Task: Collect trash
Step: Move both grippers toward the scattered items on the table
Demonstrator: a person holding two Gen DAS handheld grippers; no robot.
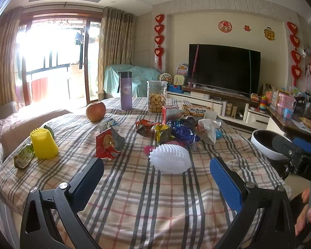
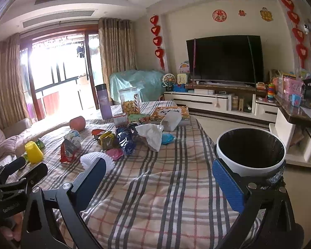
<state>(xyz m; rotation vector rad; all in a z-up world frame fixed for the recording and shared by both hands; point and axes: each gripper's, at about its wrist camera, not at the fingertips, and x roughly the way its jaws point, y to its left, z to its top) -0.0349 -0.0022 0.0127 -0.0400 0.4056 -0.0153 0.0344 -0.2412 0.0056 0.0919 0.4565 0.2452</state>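
Observation:
Trash lies scattered on a plaid-covered table (image 1: 134, 197): a white foam fruit net (image 1: 169, 158), a red snack wrapper (image 1: 108, 143), a yellow foam net (image 1: 44, 144), a green wrapper (image 1: 23, 155), a blue wrapper (image 1: 185, 133) and a crumpled white tissue (image 1: 207, 130). My left gripper (image 1: 156, 176) hovers open just short of the white net, holding nothing. My right gripper (image 2: 157, 176) is open and empty over bare cloth, with the white net (image 2: 97, 159) by its left finger. A white bin with a black liner (image 2: 250, 149) stands off the table's right edge.
An apple (image 1: 95, 111), a purple flask (image 1: 125, 91), a cookie jar (image 1: 156, 96), a red-and-white carton (image 1: 170, 114) and a yellow book (image 1: 197, 110) stand farther back. A sofa (image 1: 14, 124) lies left. A TV (image 1: 224, 68) and toy-laden shelves fill the far right.

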